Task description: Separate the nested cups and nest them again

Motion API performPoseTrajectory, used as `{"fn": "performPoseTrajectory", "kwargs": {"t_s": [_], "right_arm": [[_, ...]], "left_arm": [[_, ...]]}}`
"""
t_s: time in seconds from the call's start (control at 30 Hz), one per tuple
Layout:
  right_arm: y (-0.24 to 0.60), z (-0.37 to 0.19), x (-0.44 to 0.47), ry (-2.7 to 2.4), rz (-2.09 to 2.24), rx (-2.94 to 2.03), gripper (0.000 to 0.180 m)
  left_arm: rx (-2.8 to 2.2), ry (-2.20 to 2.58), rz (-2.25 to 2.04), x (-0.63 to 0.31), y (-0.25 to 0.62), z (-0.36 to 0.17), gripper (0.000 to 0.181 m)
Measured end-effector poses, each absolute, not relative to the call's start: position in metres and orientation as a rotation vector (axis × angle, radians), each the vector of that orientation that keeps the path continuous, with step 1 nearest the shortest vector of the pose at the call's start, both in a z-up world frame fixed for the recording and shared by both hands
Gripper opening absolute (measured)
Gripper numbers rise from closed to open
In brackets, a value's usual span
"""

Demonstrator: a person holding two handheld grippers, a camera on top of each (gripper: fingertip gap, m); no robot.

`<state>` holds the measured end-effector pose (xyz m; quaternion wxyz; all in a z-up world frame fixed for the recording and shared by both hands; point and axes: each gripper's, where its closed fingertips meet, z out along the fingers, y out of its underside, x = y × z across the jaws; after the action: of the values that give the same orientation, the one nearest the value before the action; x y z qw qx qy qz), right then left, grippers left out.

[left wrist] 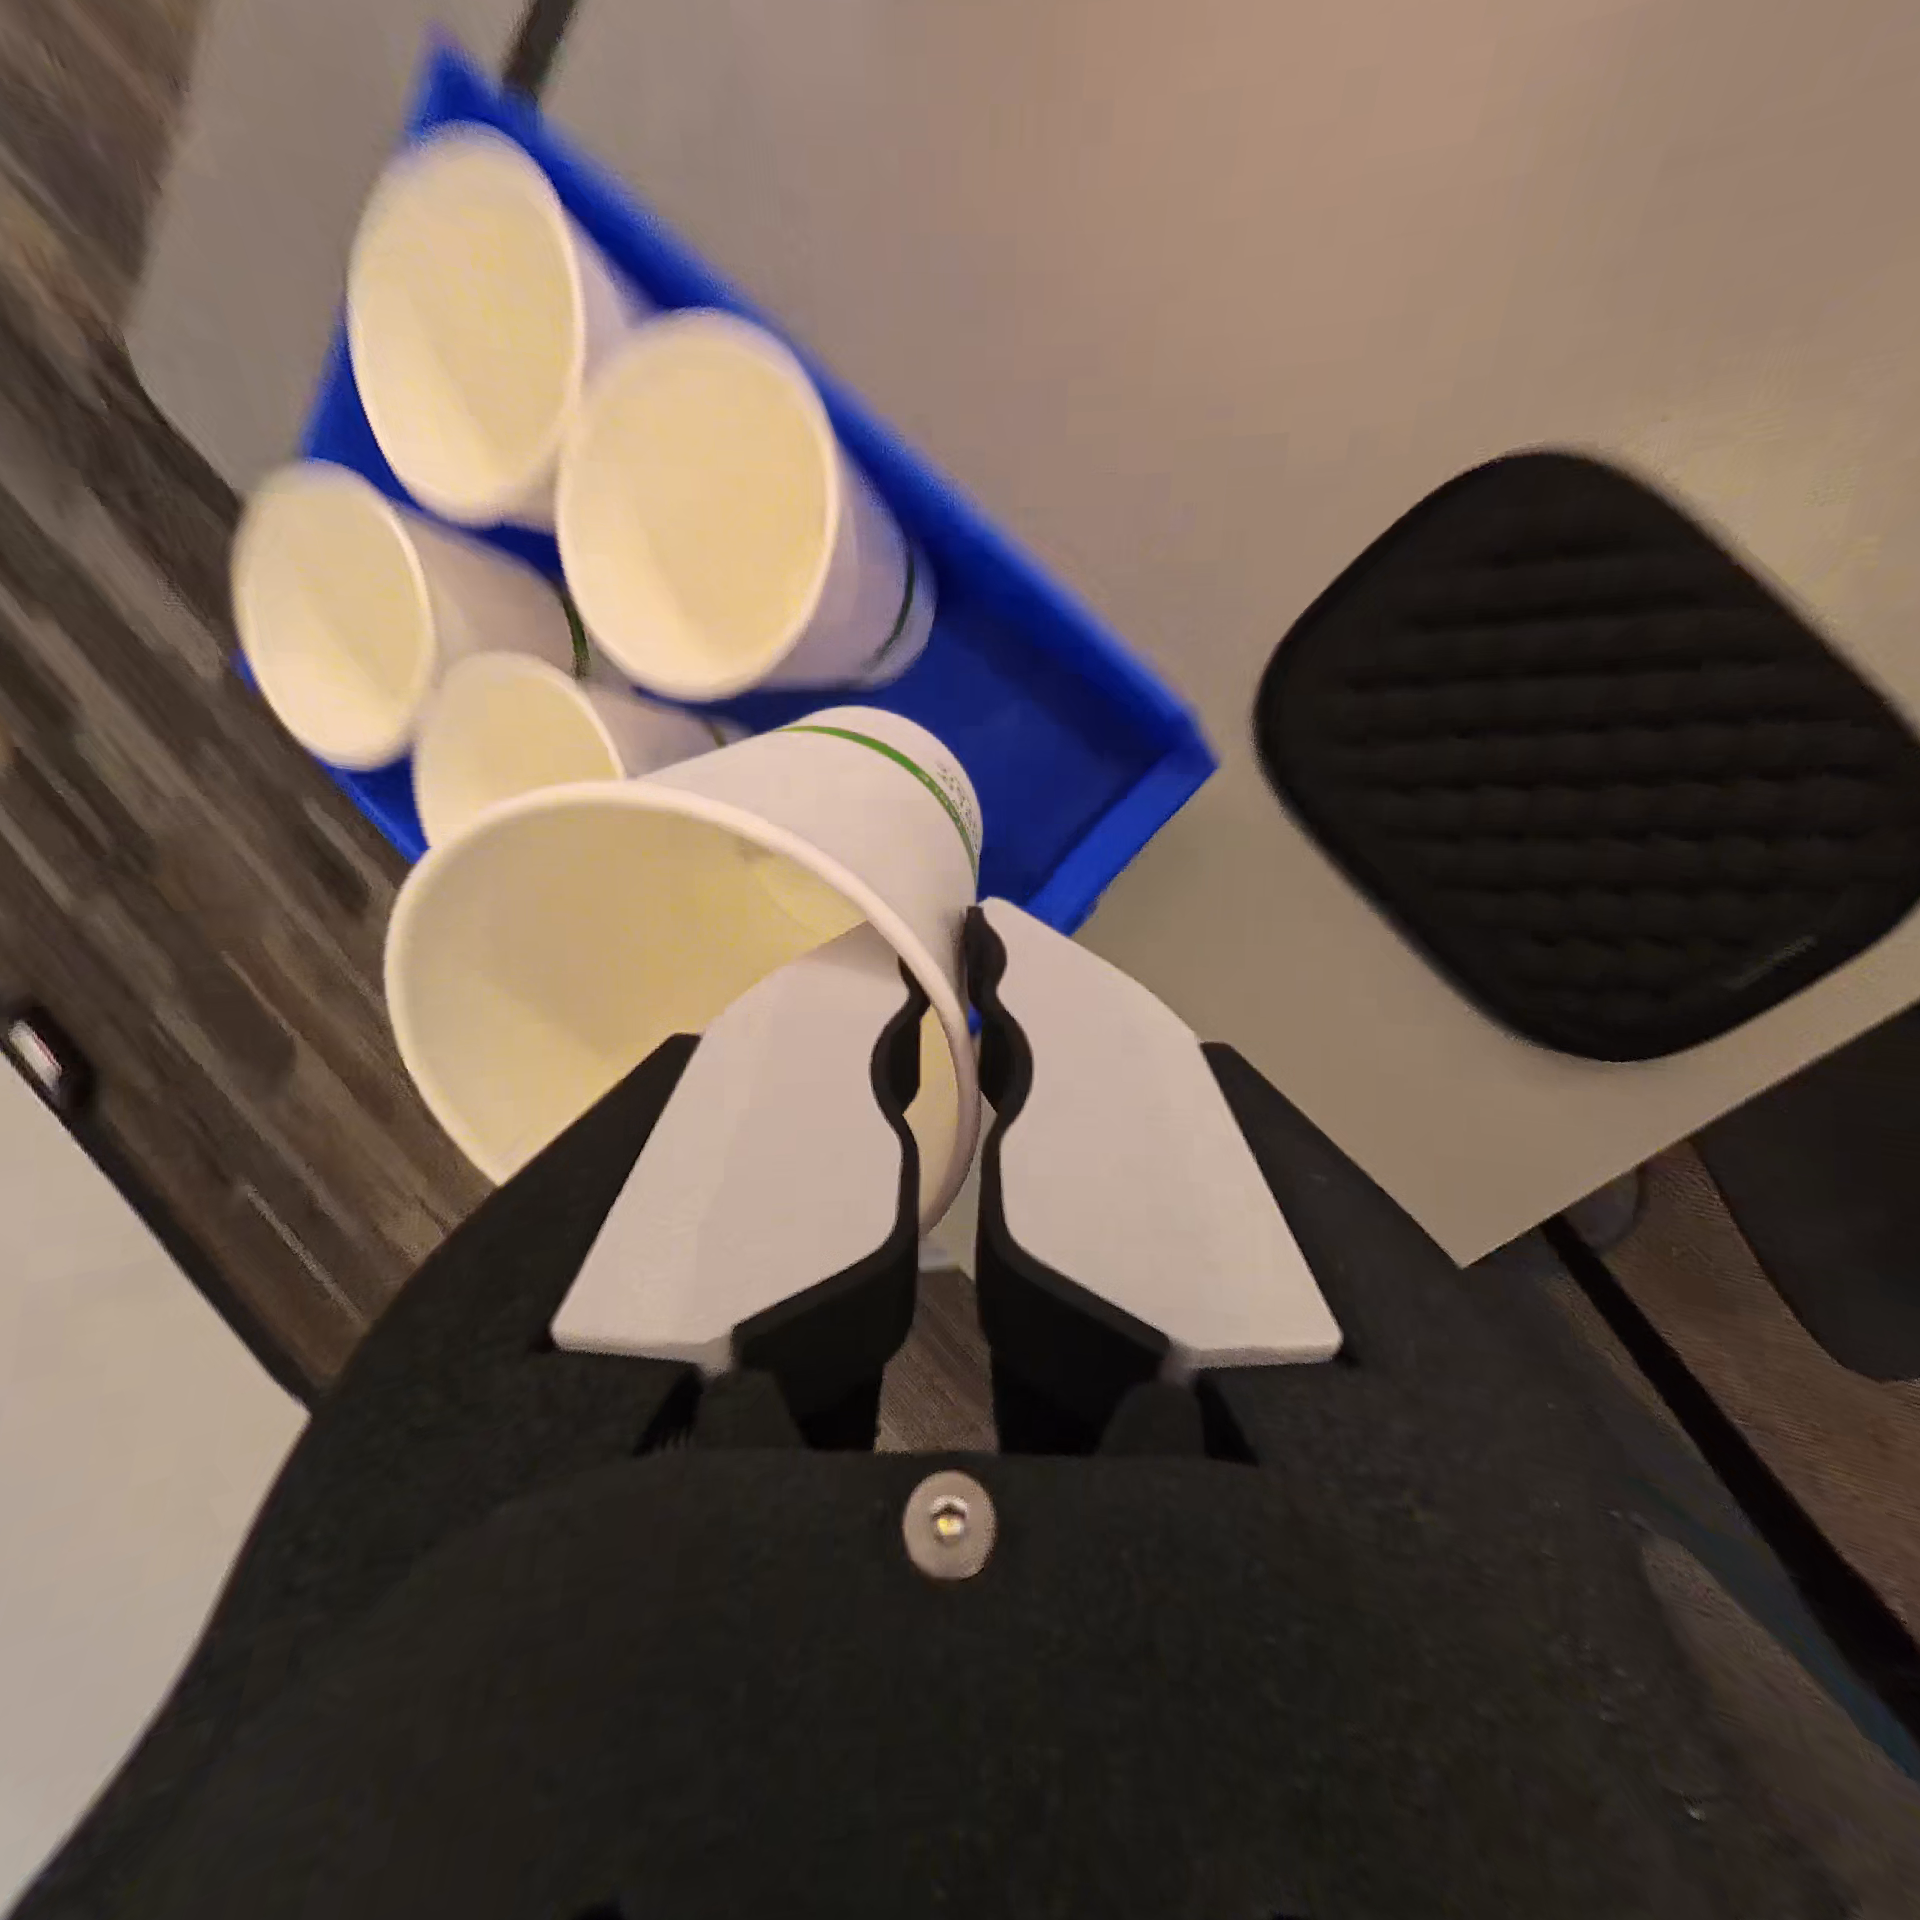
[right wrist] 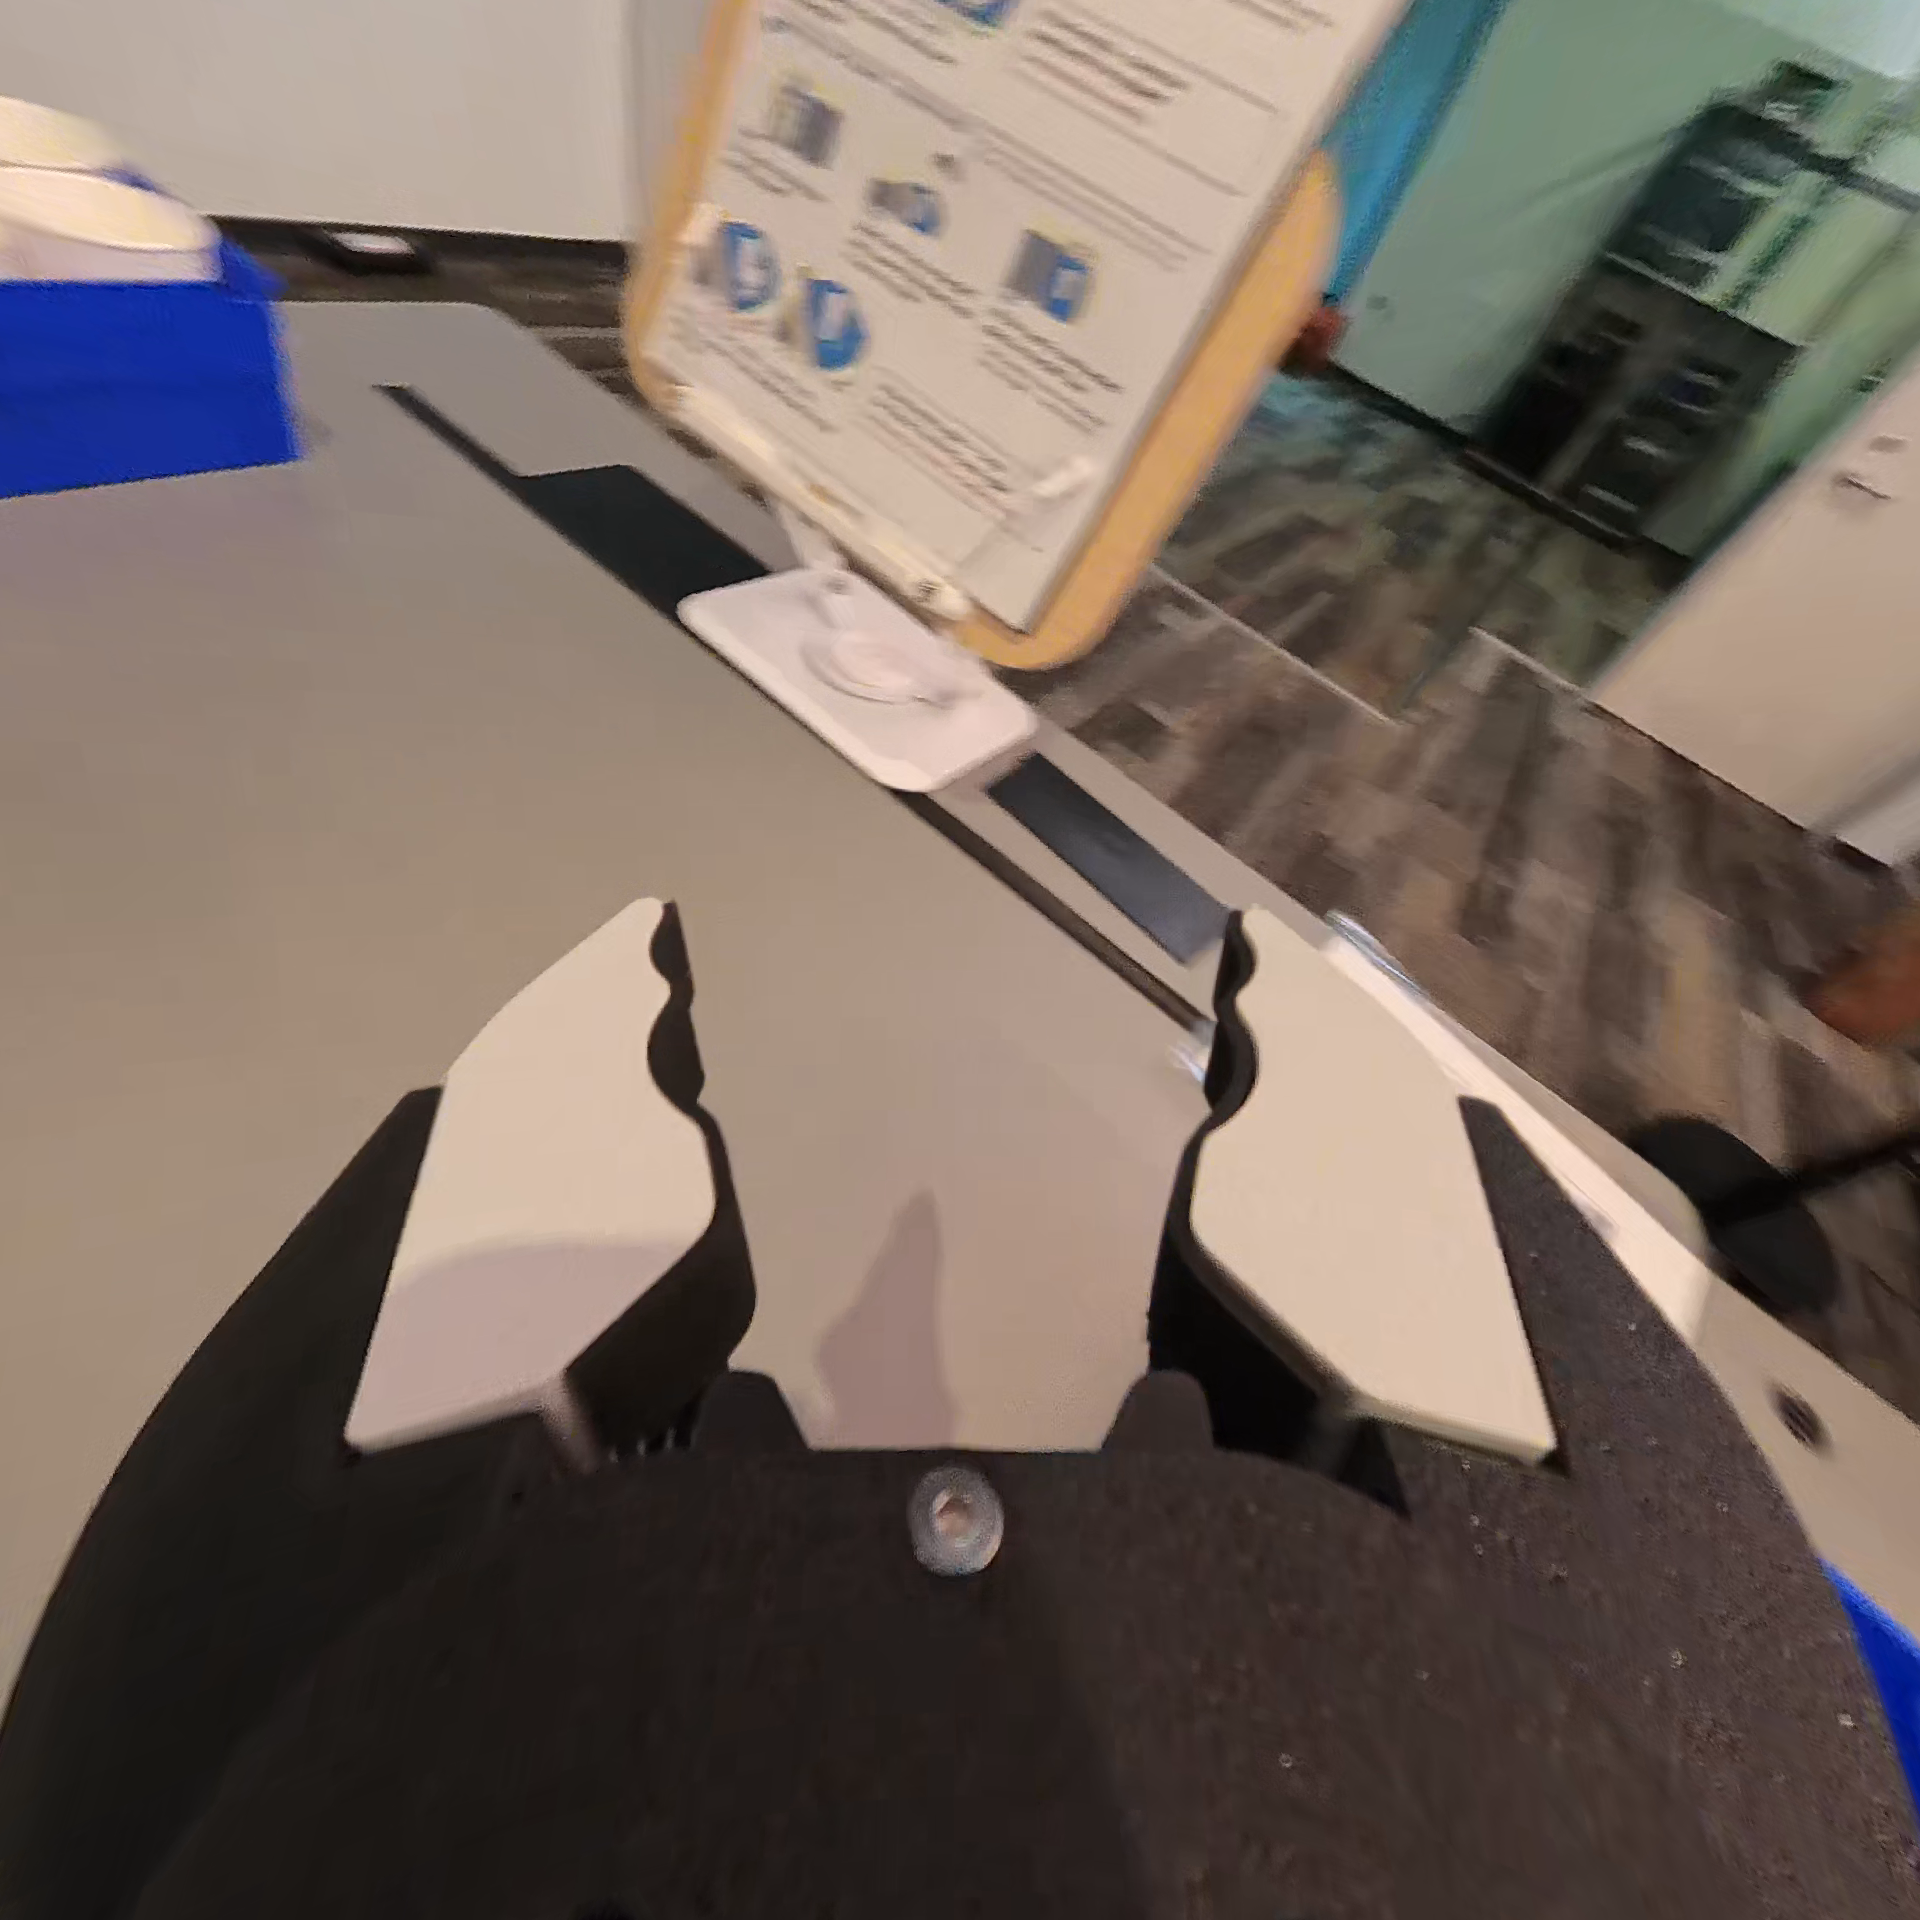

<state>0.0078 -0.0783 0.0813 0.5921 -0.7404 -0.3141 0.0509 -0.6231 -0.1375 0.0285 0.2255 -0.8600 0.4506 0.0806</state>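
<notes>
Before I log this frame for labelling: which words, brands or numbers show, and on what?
I give no wording, only where it stands.
held cup: green print by the stripe, too small and blurred to read; the left tongs pinch its rim.
instruction sheet on the wooden-edged stand: printed lines and small pictures, blurred.
black pad: faint mark near one edge, illegible.
blue bin, right tongs: no writing visible.
</notes>
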Motion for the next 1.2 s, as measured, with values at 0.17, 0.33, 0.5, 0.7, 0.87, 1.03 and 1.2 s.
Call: {"fn": "performPoseTrajectory", "kwargs": {"t_s": [0.17, 0.33, 0.5, 0.7, 0.87, 1.03, 1.2], "right_arm": [[-0.100, 0.071, -0.121, -1.109, 0.440, -1.611, 0.092], [-0.146, 0.084, -0.232, -1.376, 0.748, -1.377, 0.092], [-0.156, 0.100, -0.276, -1.387, 0.847, -1.302, 0.097], [-0.152, 0.093, -0.287, -1.398, 0.893, -1.368, 0.102], [-0.156, 0.077, -0.290, -1.447, 0.929, -1.402, 0.096], [-0.167, 0.067, -0.294, -1.501, 1.026, -1.408, 0.088], [-0.171, 0.066, -0.295, -1.505, 1.079, -1.386, 0.090]], "left_arm": [[-2.011, 1.530, 0.069, -0.514, -0.150, 0.090, 0.005], [-1.688, 1.803, -0.033, -0.406, -0.168, 0.109, 0.005], [-1.510, 1.988, -0.098, -0.336, -0.181, 0.098, 0.004], [-1.409, 2.103, -0.115, -0.295, -0.188, 0.085, 0.004], [-1.368, 2.149, -0.147, -0.283, -0.194, 0.082, 0.004], [-1.337, 2.186, -0.162, -0.278, -0.203, 0.080, 0.005], [-1.318, 2.201, -0.133, -0.277, -0.206, 0.077, 0.005]]}}
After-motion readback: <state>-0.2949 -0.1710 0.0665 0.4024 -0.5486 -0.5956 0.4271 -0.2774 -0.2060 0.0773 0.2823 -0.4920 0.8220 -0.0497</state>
